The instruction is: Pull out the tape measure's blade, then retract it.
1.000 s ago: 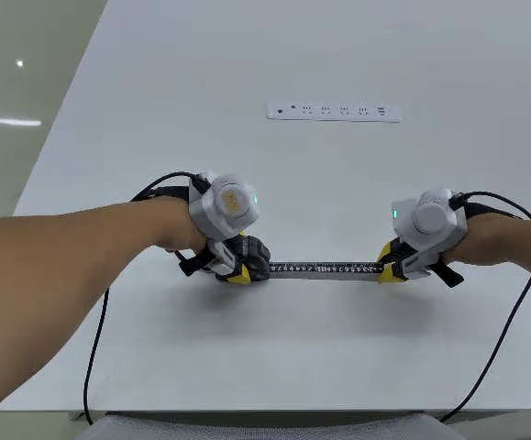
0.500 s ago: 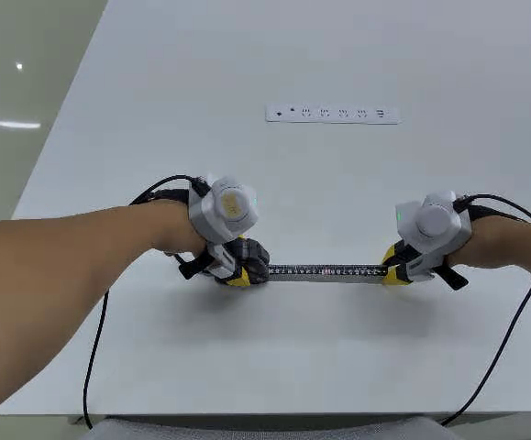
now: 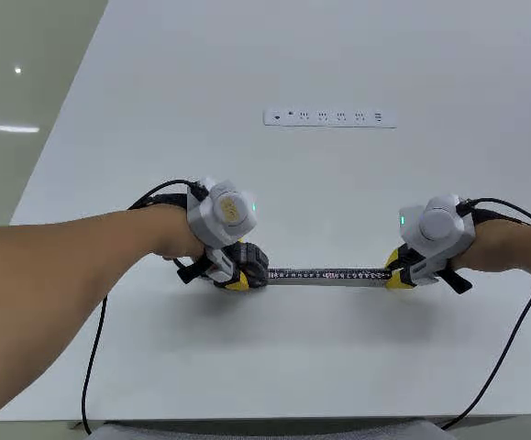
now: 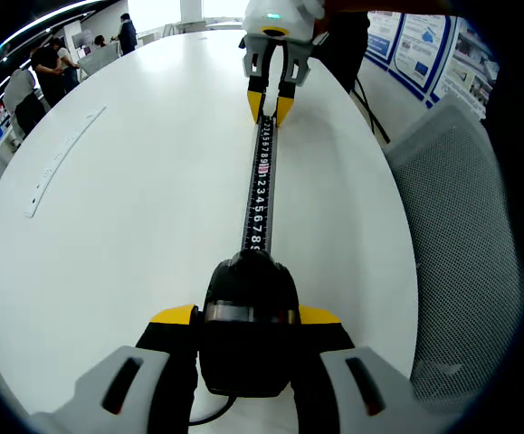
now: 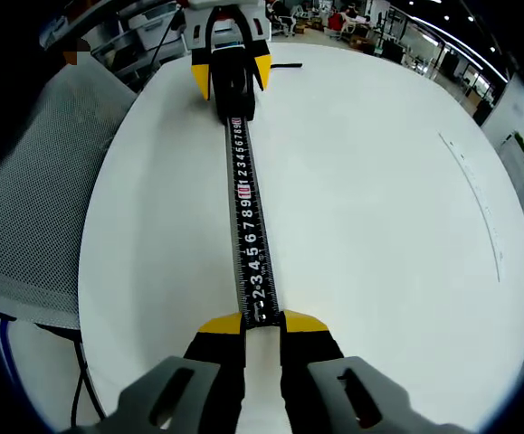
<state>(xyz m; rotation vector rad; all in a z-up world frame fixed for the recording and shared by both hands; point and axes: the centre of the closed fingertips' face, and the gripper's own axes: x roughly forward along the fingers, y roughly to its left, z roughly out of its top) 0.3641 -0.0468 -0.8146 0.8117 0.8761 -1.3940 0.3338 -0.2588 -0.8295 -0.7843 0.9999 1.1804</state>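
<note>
Holding the black plastic tape measure case (image 3: 249, 263) tight in our left gripper (image 4: 248, 318), we pinch the tip of its numbered metal blade (image 3: 325, 273) with our right gripper (image 5: 262, 322), low over the near side of the white table (image 3: 338, 202). If the right jaws slip, the blade could snap back and whip. The long white power strip (image 3: 329, 117) lies far off, out of the way.

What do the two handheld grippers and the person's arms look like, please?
Both the left gripper and the right gripper have light grey bodies, each with a small green light, and dark fingers with yellow tips. A thin black cable trails from each. The forearms are bare.
</note>
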